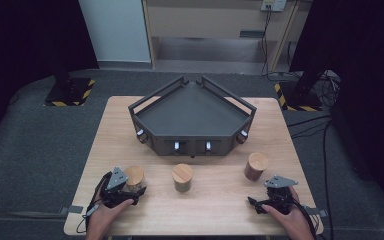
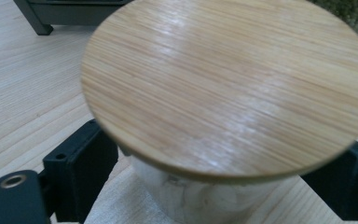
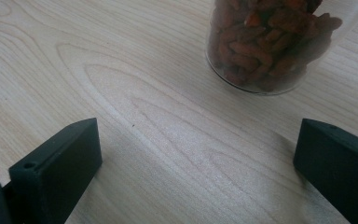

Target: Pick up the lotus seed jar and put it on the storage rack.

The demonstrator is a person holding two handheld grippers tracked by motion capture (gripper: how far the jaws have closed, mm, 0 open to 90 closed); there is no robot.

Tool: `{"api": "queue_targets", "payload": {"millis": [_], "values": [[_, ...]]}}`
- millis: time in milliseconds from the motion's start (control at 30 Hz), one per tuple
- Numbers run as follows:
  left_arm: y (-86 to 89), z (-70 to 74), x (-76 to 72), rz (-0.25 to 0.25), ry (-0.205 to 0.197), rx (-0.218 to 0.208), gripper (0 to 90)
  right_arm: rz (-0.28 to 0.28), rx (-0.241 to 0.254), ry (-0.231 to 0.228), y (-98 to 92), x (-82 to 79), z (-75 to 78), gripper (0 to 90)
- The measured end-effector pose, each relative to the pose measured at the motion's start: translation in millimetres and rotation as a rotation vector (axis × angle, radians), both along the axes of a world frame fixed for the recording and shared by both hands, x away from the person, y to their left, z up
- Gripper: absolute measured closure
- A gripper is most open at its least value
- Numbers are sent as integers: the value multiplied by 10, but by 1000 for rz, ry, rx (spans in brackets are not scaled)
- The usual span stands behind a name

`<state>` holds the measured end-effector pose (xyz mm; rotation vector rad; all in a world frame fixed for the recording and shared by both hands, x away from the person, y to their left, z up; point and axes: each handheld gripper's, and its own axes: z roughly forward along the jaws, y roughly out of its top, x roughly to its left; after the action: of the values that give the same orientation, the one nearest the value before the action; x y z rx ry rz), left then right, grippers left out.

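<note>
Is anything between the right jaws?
No: in the right gripper view the right gripper has bare table between its jaws, the jar farther off.

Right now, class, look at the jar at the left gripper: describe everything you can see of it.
The jar is a round, clear container with a flat, pale wooden lid showing fine straight grain. Pale, whitish contents show through its wall, too blurred to name. It stands upright on the wooden table, at the left end of a row of three jars, in front of the dark tray. The left gripper has its black fingers on either side of the body, just under the lid; whether they press on it is unclear.
</note>
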<state>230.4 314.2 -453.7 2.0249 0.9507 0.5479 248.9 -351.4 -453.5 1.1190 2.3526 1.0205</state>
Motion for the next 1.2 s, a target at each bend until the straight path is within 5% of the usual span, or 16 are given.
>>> {"api": "queue_targets", "payload": {"millis": [400,867,1200], "values": [[62,-8,15,-17,-3,-36,238,-2,1,0,1,-5,-1,13],[85,45,-34,-27,-22,-38,244,-3,1,0,2,-5,-1,13],[67,161,-43,-80,-44,-23,244,-3,1,0,2,-5,-2,13]]}}
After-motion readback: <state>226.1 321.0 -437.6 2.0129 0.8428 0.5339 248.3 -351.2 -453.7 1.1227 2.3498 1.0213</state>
